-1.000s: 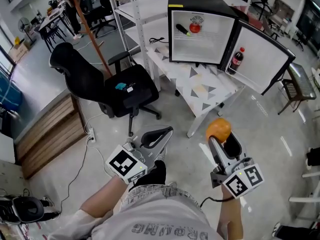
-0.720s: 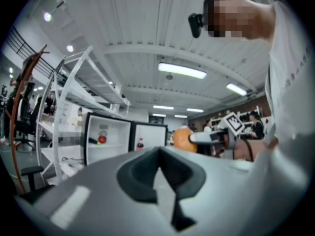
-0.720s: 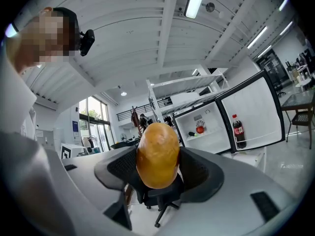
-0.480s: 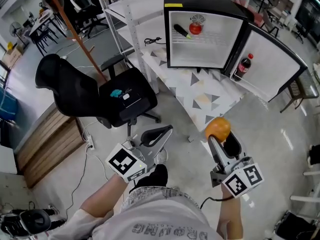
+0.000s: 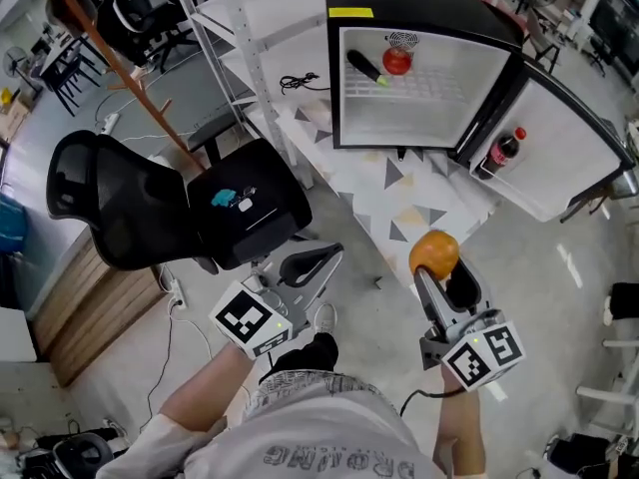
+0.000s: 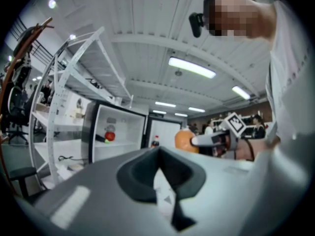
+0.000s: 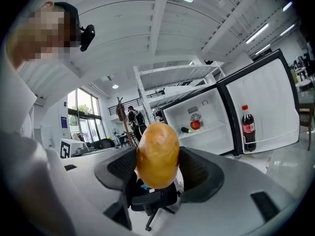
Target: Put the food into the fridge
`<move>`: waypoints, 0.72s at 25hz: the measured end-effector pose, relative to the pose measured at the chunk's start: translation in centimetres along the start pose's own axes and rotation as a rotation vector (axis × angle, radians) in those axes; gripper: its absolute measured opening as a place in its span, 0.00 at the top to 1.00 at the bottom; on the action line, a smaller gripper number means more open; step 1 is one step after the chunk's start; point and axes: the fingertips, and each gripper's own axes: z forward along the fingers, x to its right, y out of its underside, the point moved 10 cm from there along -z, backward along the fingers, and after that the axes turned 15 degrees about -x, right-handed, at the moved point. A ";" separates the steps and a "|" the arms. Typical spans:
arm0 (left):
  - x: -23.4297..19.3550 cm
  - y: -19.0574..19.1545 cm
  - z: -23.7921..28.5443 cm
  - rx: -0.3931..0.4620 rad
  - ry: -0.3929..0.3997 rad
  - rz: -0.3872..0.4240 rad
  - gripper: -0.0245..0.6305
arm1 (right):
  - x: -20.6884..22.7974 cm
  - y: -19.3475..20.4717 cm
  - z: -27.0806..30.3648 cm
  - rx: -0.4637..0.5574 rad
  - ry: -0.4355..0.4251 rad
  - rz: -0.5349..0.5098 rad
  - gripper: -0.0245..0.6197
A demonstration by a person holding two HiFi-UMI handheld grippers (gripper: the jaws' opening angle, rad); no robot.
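A black chair [image 5: 215, 213] stands at 10 o'clock in the head view, just left of the white desk [image 5: 404, 183]. The person's left forearm comes up from 7 o'clock. Its left tool [image 5: 318, 264] is held low and points toward 1 o'clock, with the marker cube near the wrist. The left gripper view shows its jaws pressed together with nothing between them.

At 12 o'clock the fridge [image 5: 429, 8] stands open on the desk. A red round item [image 5: 397, 62] and a dark stick with a green tip [image 5: 363, 67] lie on its shelf. The right forearm rises from 5 o'clock. The right tool [image 5: 437, 275] points toward 12 o'clock and clamps the orange-brown food [image 5: 434, 254] between its pads, well short of the fridge. At 2 o'clock a cola bottle [image 5: 501, 152] stands in the door [image 5: 569, 158].
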 end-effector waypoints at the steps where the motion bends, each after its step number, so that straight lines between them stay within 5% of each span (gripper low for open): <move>1: -0.9 -0.1 0.4 -0.002 0.004 -0.001 0.95 | 0.3 -0.4 0.7 -0.002 0.004 0.001 0.54; 18: -12.9 -2.2 5.2 -0.015 0.057 0.001 0.95 | 3.4 -5.7 10.2 -0.011 0.072 0.011 0.54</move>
